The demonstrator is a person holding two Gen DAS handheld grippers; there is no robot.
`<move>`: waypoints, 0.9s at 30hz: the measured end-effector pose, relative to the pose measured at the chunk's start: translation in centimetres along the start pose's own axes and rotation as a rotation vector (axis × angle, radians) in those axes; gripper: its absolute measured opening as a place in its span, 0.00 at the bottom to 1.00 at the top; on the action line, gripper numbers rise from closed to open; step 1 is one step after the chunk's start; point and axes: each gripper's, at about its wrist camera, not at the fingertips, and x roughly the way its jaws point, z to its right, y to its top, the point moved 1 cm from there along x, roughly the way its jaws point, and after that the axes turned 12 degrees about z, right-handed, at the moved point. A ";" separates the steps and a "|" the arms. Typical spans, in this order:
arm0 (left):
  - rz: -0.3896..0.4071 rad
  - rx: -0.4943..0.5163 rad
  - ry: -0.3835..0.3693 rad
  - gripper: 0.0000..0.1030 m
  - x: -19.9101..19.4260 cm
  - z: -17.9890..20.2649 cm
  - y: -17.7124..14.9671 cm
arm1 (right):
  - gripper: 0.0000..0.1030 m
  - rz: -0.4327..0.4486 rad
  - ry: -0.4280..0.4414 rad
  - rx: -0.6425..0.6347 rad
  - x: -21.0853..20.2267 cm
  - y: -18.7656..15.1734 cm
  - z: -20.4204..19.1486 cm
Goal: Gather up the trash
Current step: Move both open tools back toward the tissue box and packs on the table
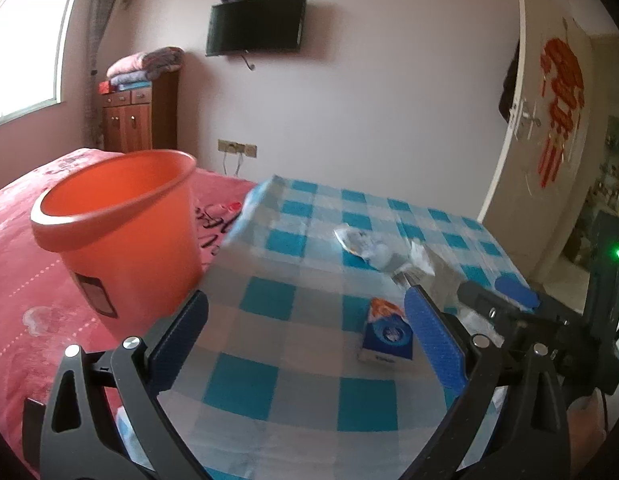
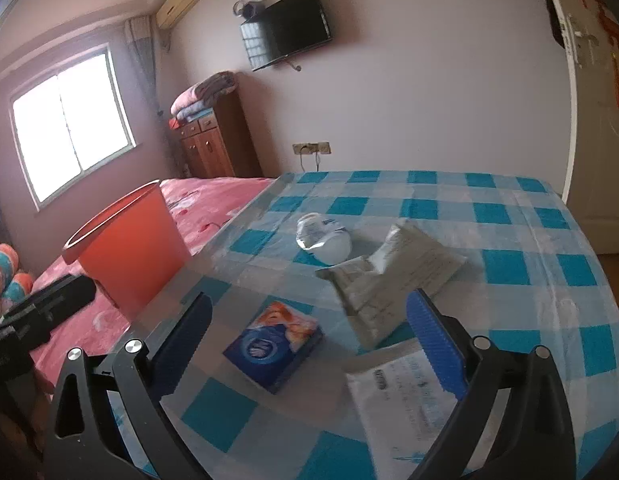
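Note:
An orange bin [image 1: 117,224] [image 2: 129,248] stands on the red bed beside the checked table [image 1: 269,392] [image 2: 509,240]. On the table lie a blue and orange tissue pack [image 1: 385,330] [image 2: 275,340], a crumpled clear plastic bottle [image 1: 359,242] [image 2: 323,236], a grey mailer bag [image 2: 393,276] and a white printed bag [image 2: 405,400]. My left gripper [image 1: 305,320] hangs open over the table's near part, the tissue pack just inside its right finger. My right gripper [image 2: 309,320] is open above the tissue pack and mailer; it also shows at right in the left wrist view [image 1: 509,304].
The red bed [image 1: 25,280] [image 2: 213,200] runs along the table's left side. A wooden cabinet [image 1: 137,116] with folded blankets stands at the far wall under a wall television [image 1: 255,24]. A door [image 1: 549,120] with red decoration is at the right.

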 end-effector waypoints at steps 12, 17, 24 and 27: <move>-0.118 0.045 -0.052 0.96 2.3 3.8 -2.7 | 0.95 0.054 -0.038 0.077 -1.7 0.5 5.2; -0.149 0.076 -0.082 0.96 2.8 5.8 -3.7 | 0.95 0.049 -0.073 0.118 -1.9 0.7 8.1; -0.181 0.108 -0.102 0.96 3.8 8.0 -4.6 | 0.95 0.027 -0.111 0.151 -2.0 0.6 11.0; -0.211 0.122 -0.119 0.96 4.2 9.0 -5.3 | 0.95 0.009 -0.133 0.174 -1.9 0.4 12.3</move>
